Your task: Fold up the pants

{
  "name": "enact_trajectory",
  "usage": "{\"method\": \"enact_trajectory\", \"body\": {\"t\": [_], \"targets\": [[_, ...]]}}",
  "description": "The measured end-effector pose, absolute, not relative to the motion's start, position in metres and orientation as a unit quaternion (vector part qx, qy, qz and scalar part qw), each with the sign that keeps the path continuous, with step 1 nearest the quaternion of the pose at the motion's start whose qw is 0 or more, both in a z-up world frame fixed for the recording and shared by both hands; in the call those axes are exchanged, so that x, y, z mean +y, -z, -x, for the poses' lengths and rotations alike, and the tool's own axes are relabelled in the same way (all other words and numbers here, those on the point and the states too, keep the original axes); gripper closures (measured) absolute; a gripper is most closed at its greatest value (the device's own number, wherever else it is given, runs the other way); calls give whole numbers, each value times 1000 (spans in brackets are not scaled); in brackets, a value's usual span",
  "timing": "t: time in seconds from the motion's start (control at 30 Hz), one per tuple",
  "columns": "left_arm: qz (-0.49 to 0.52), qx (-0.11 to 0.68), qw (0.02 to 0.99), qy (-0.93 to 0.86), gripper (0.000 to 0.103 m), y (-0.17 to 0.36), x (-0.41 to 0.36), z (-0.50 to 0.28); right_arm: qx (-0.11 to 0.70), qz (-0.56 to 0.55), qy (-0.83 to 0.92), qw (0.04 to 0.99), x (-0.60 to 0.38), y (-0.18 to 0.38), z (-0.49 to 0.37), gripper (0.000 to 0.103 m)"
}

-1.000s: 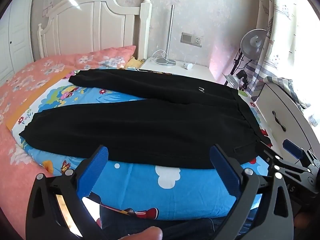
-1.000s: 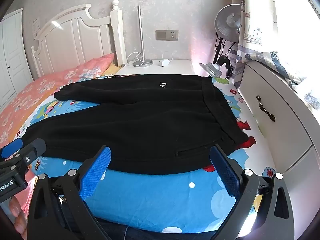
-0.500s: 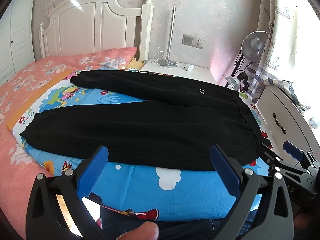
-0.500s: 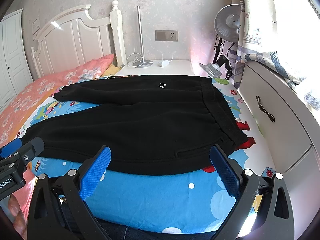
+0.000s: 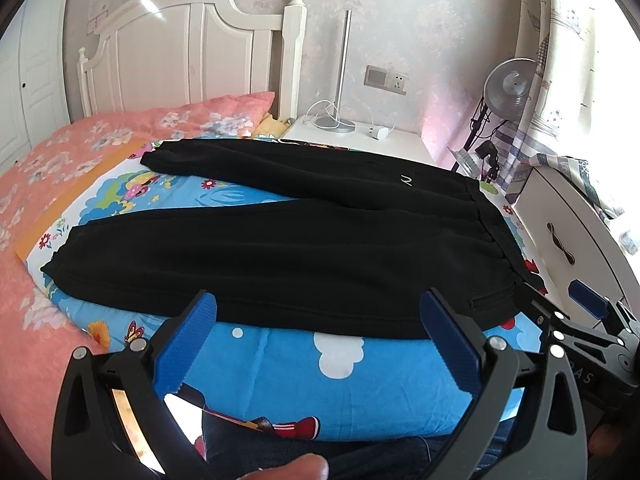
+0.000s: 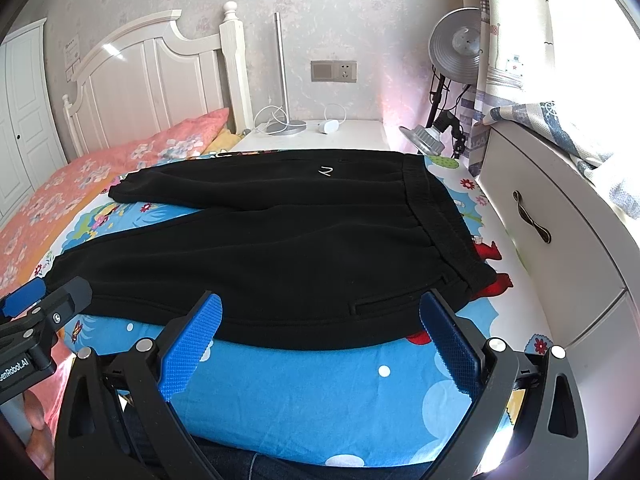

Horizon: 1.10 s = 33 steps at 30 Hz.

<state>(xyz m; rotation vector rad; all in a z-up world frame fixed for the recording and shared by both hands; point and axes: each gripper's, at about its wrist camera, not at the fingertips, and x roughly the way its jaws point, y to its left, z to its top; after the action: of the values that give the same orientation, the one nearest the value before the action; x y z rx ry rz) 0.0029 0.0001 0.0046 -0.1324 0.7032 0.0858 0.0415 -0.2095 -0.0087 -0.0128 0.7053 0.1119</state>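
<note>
Black pants (image 5: 288,248) lie flat on the bed, waistband to the right, both legs spread out to the left. They also show in the right wrist view (image 6: 280,240). My left gripper (image 5: 316,344) is open and empty, held just before the near edge of the near leg. My right gripper (image 6: 320,340) is open and empty, held before the near edge by the hip pocket. Each gripper shows at the edge of the other's view, the right one (image 5: 576,320) and the left one (image 6: 36,308).
The bed has a blue cartoon sheet (image 5: 280,372) and a pink floral quilt (image 5: 44,168) at the left. A white nightstand (image 6: 320,140) with a lamp stands behind. A white dresser (image 6: 560,232) stands close on the right. A fan (image 6: 456,48) stands near the curtain.
Both grippers have edged slightly closer to the near edge of the pants. The pants have not moved.
</note>
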Motion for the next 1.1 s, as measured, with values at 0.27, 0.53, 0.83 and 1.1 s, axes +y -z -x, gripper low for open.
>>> {"method": "enact_trajectory", "body": {"t": [0.27, 0.53, 0.83, 1.1], "targets": [[63, 343, 936, -50, 2, -5, 0, -3, 344, 7, -59, 937, -208, 8, -41, 7], [65, 347, 934, -62, 2, -3, 4, -2, 345, -2, -79, 935, -205, 9, -40, 7], [64, 346, 934, -61, 2, -2, 3, -2, 346, -4, -82, 935, -203, 9, -39, 7], [64, 347, 934, -59, 2, -2, 0, -2, 346, -5, -82, 935, -203, 9, -38, 7]]}}
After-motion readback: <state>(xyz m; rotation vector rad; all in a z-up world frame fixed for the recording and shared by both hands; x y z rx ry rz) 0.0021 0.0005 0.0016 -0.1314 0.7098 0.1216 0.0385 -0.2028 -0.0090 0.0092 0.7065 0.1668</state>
